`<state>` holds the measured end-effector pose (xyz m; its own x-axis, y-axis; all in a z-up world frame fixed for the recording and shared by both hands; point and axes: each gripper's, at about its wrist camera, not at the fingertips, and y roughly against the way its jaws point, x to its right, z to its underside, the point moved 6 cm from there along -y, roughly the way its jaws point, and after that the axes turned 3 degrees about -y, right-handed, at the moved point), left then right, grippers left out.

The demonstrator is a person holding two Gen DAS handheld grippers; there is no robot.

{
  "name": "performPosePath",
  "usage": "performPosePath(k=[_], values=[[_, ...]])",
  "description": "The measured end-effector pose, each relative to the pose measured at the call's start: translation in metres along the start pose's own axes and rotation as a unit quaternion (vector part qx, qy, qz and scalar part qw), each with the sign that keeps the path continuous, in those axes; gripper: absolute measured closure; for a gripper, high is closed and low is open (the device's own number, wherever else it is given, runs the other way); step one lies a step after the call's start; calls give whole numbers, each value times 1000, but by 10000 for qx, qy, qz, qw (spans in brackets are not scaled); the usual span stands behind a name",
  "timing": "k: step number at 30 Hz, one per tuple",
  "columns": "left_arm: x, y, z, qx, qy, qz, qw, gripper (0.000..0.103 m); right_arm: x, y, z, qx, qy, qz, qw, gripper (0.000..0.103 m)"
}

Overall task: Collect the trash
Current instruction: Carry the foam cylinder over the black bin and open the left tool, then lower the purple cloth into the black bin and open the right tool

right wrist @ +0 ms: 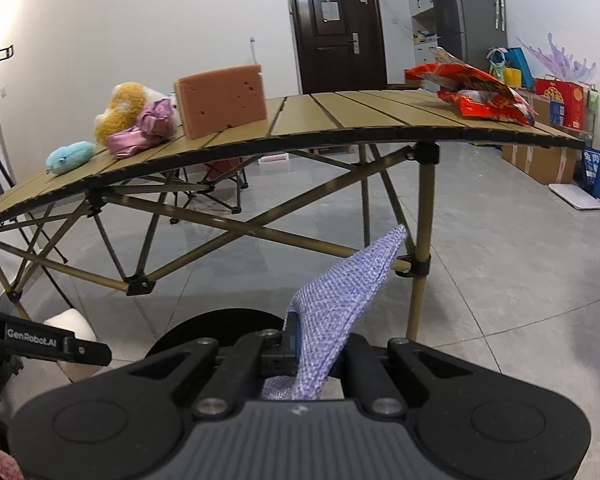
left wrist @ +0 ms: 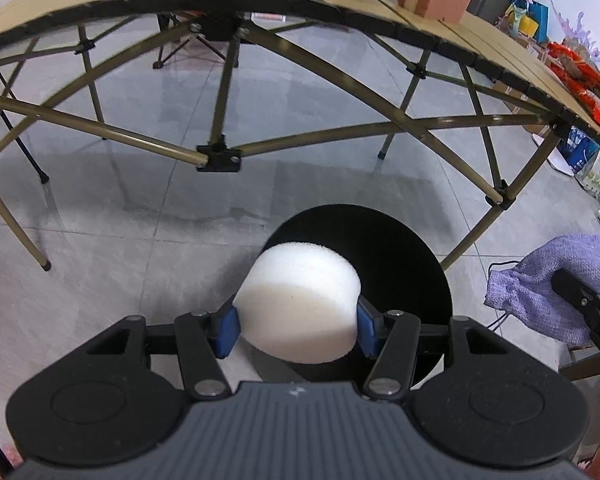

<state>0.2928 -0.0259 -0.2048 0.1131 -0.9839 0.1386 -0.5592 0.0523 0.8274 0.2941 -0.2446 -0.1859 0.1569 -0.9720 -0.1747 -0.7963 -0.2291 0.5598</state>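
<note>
A grey tiled floor (right wrist: 500, 248) is bounded by plain white walls (right wrist: 140, 20), with a dark brown door (right wrist: 337, 32) set in the far wall. A grey fridge (right wrist: 466, 12) is seen to its right, and stacked cardboard boxes (right wrist: 540, 160) are ranged along the right wall. A slatted folding table (right wrist: 340, 116) on crossed metal legs is stood in the middle.

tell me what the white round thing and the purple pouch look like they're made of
White round block: looks like soft foam, matte with a fine-pored surface, probably a sponge. Purple pouch: coarse woven fabric, burlap-like, with a visible weave and a dark drawstring cord.
</note>
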Motion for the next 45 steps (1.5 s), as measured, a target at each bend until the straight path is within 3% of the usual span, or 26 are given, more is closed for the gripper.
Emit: performPosePath(k=[15,18,21,23,45], values=[[32,-45,-11,-441,55,75,9990,45,48,-17,1,-82,-443,448,9980,101],[36,-50,-12,-471,32,31,9989,41,56,-20,3,-112,-526,529,9971,101],[39,-52,-14,-425,1,-17,9991,23,60,-21,4,-128,-553,575,9967,101],[40,-51,-15,-360,14,-72,9993,0,62,-21,4,-131,-568,602,9965,101],[36,-49,-17,-346,50,-266,9990,0,66,-20,5,-154,-591,643,9961,101]])
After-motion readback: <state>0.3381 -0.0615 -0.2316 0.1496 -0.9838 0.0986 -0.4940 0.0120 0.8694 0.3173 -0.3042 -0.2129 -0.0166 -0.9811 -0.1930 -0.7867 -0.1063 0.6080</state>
